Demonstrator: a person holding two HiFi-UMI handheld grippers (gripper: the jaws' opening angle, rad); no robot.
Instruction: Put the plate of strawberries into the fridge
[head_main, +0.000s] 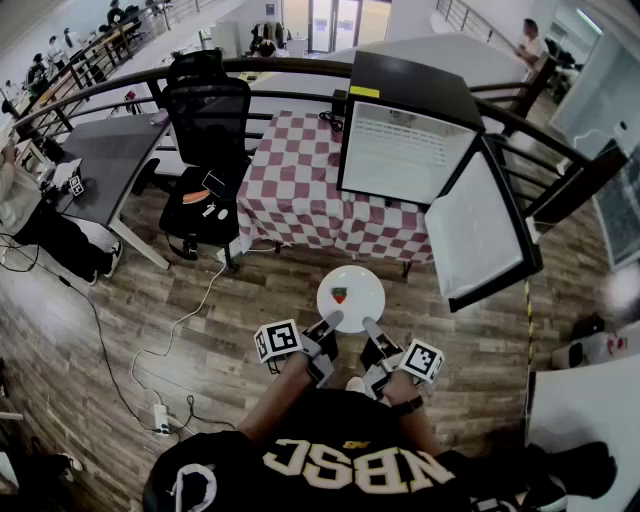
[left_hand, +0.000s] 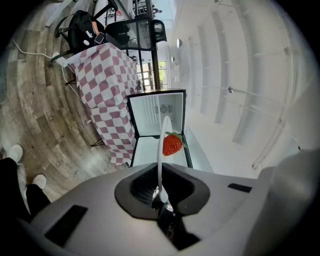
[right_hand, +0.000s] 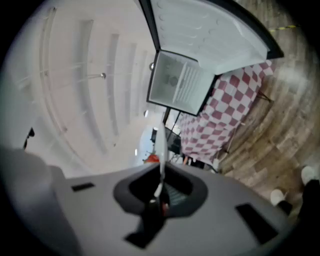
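Carrying the plate (head_main: 362, 300), pinched tight by left tongs (head_main: 328, 322) and right tongs (head_main: 370, 326); next it should go ahead into the fridge (head_main: 405, 150).

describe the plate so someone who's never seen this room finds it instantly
Find the black mini fridge with its door open, next to the red-and-white checked tablecloth. In front of it, over the wood floor, the left gripper and right gripper pinch a round white plate. It alone carries a red strawberry.
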